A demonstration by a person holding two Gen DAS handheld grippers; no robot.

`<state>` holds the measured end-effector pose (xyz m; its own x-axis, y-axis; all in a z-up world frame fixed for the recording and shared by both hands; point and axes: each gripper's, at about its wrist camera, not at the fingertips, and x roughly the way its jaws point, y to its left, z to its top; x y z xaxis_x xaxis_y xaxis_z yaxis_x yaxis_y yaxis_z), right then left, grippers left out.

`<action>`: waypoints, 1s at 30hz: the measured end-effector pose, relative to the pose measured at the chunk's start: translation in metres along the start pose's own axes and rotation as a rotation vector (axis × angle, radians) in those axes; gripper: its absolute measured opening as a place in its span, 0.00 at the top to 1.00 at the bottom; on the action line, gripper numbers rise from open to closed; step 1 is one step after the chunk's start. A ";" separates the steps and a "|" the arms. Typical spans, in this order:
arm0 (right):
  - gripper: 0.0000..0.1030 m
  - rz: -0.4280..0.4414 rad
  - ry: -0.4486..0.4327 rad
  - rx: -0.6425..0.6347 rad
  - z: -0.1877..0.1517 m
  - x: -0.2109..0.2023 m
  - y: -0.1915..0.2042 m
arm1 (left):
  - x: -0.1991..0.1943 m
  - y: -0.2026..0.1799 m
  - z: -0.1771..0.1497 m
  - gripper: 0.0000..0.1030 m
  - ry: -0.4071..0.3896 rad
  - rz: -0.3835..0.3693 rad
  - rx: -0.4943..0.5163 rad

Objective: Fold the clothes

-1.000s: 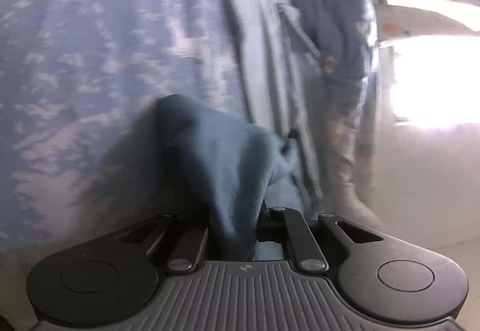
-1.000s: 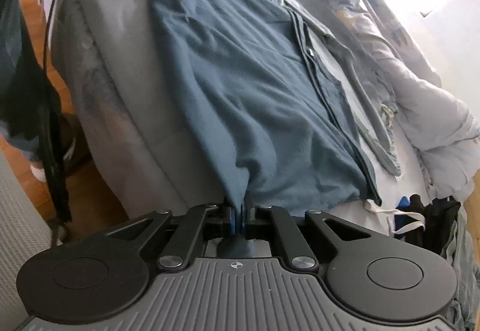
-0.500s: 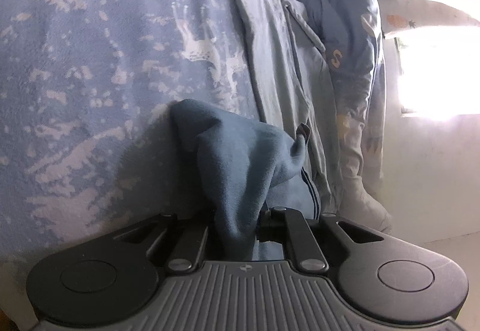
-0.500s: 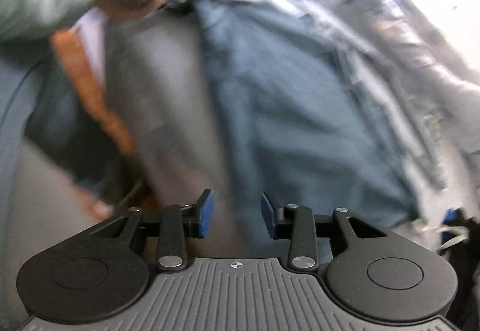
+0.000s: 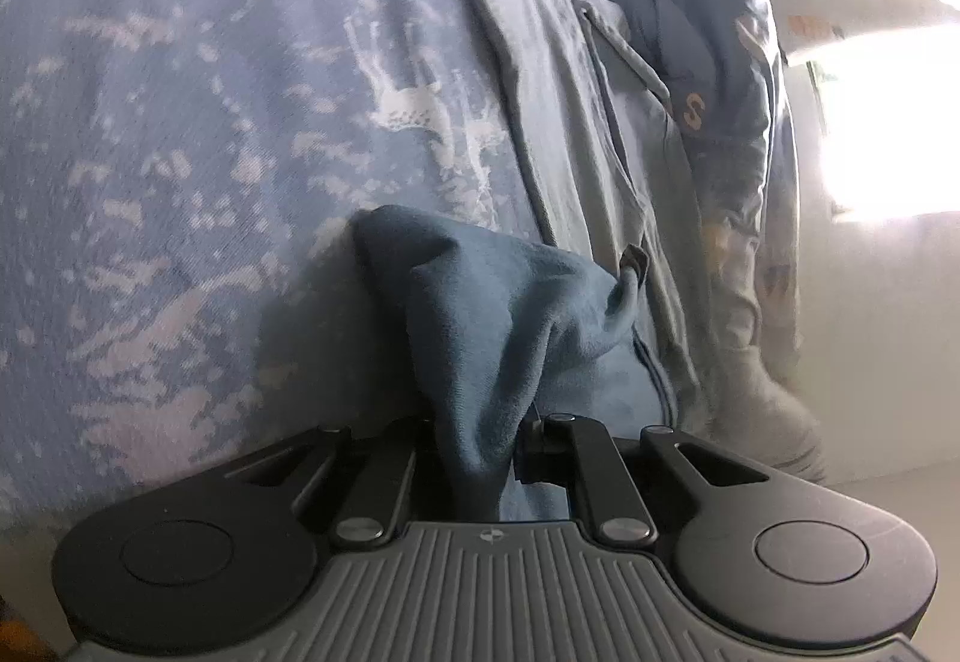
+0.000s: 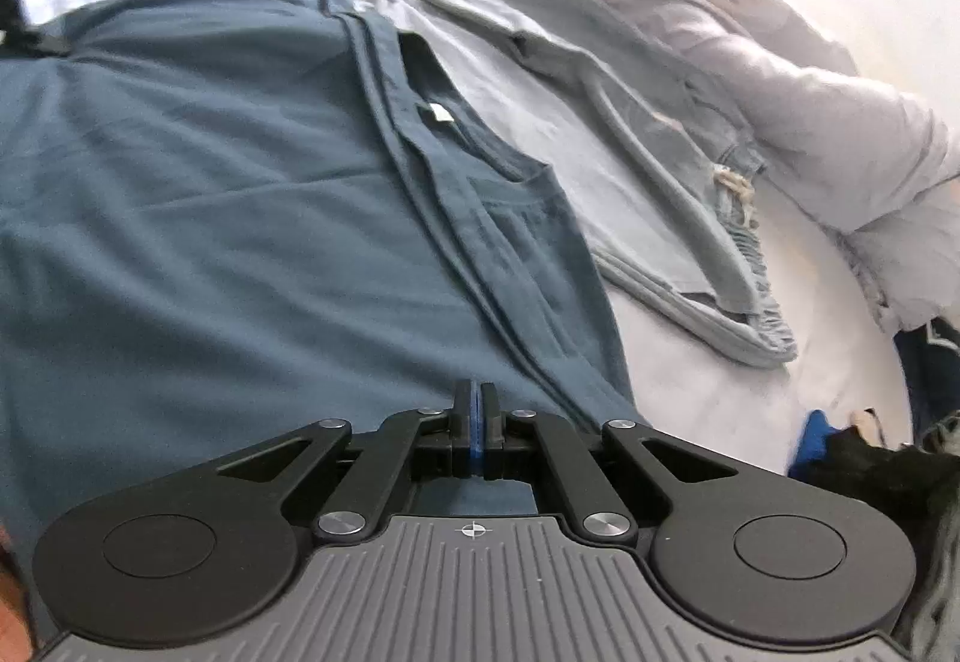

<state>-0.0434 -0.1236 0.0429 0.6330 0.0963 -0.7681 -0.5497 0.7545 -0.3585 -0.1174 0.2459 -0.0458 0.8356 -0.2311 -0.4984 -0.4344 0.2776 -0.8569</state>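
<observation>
A bunched corner of the dark blue t-shirt [image 5: 480,338] is pinched in the left gripper [image 5: 474,458], its jaws nearly closed on the cloth, just above a blue patterned bedsheet [image 5: 180,122]. In the right wrist view the same shirt [image 6: 210,194] is seen spread flat on the bed, right under the right gripper [image 6: 476,422], whose blue pads are pressed together with nothing caught between. Pale grey trousers [image 6: 600,170] are laid just beside the shirt, and a padded jacket [image 6: 810,122] is heaped further off.

The teal shirt [image 6: 198,218] is soft matt knit cloth; the bedsheet [image 5: 180,122] beneath is woven, patterned fabric.
</observation>
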 end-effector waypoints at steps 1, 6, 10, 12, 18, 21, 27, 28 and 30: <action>0.99 0.005 0.002 -0.005 0.003 0.007 0.001 | 0.000 -0.001 -0.001 0.87 -0.003 0.006 0.010; 0.99 0.000 0.051 -0.070 0.017 0.041 0.012 | -0.001 0.001 0.001 0.87 0.004 0.013 0.008; 0.99 -0.051 0.084 -0.073 0.024 0.062 -0.003 | -0.002 0.003 0.001 0.87 0.011 0.010 0.003; 0.99 -0.096 0.104 -0.064 0.028 0.072 -0.015 | -0.002 0.004 0.001 0.87 0.012 0.009 0.002; 0.99 -0.269 0.126 0.037 0.044 0.090 -0.052 | -0.003 0.006 -0.001 0.87 0.011 0.009 0.003; 0.99 -0.297 0.053 0.091 0.056 0.083 -0.053 | -0.003 0.005 -0.003 0.87 0.004 0.015 0.008; 0.99 -0.045 -0.120 0.045 0.088 0.065 -0.003 | -0.003 0.002 -0.007 0.87 -0.012 0.029 0.023; 0.99 0.013 -0.139 0.020 0.093 0.064 0.009 | -0.003 0.002 -0.008 0.87 -0.014 0.029 0.027; 0.99 0.090 -0.146 -0.036 0.101 0.066 0.031 | -0.004 0.002 -0.009 0.86 -0.016 0.027 0.035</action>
<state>0.0365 -0.0283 0.0345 0.6513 0.2575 -0.7138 -0.6252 0.7152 -0.3125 -0.1244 0.2392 -0.0469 0.8293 -0.2081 -0.5186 -0.4448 0.3162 -0.8380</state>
